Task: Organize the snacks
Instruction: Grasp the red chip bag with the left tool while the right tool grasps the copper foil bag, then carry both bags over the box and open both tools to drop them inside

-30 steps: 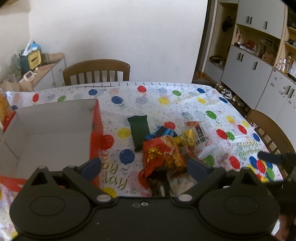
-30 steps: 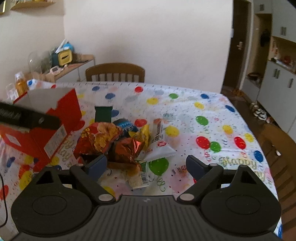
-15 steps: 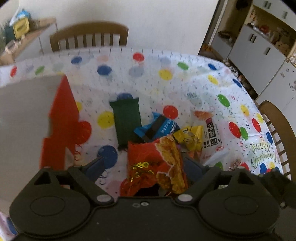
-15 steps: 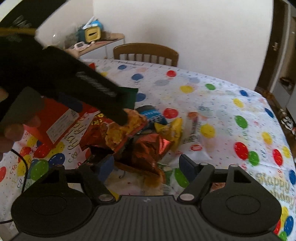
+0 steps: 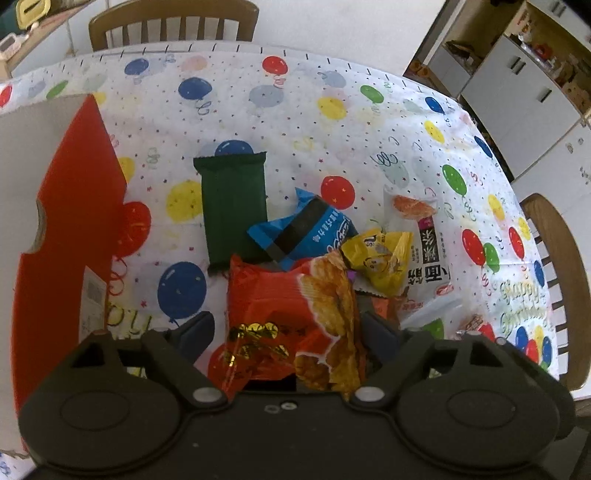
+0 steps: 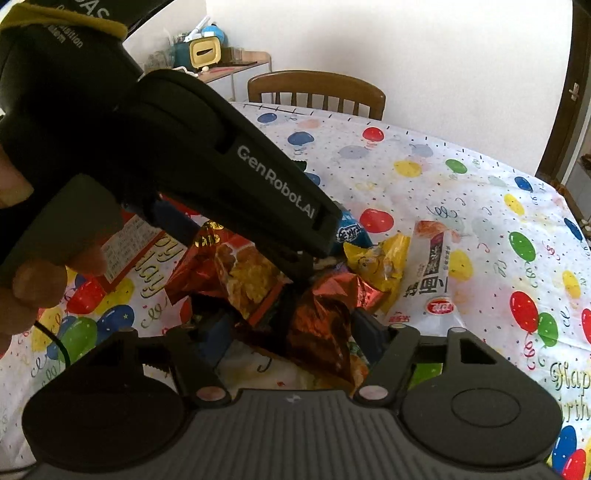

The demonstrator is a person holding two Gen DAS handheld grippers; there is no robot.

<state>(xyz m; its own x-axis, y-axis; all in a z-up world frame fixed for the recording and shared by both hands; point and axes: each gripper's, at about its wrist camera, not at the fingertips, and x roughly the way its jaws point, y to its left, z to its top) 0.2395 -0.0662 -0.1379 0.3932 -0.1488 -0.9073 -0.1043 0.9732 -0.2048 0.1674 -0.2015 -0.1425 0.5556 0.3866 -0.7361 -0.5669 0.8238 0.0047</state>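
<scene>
A pile of snack packets lies on the balloon tablecloth. My left gripper (image 5: 286, 328) is open, its fingers on either side of a red chip bag (image 5: 288, 314) at the near end of the pile. Beyond lie a dark green packet (image 5: 232, 206), a blue packet (image 5: 303, 232), a yellow packet (image 5: 380, 258) and a white packet (image 5: 424, 254). My right gripper (image 6: 291, 328) is open around a crinkled red-brown foil bag (image 6: 325, 314). The left gripper's body (image 6: 221, 173) crosses the right wrist view above the chip bag (image 6: 240, 273).
A red cardboard box (image 5: 62, 236) with a pale inside stands at the left of the pile. Wooden chairs stand at the far side (image 5: 173, 22) and the right side (image 5: 554, 266) of the table. White cabinets (image 5: 517, 92) line the far right.
Both grippers have moved forward and down onto the pile. The left gripper now straddles the red chip bag and fills the left of the right wrist view.
</scene>
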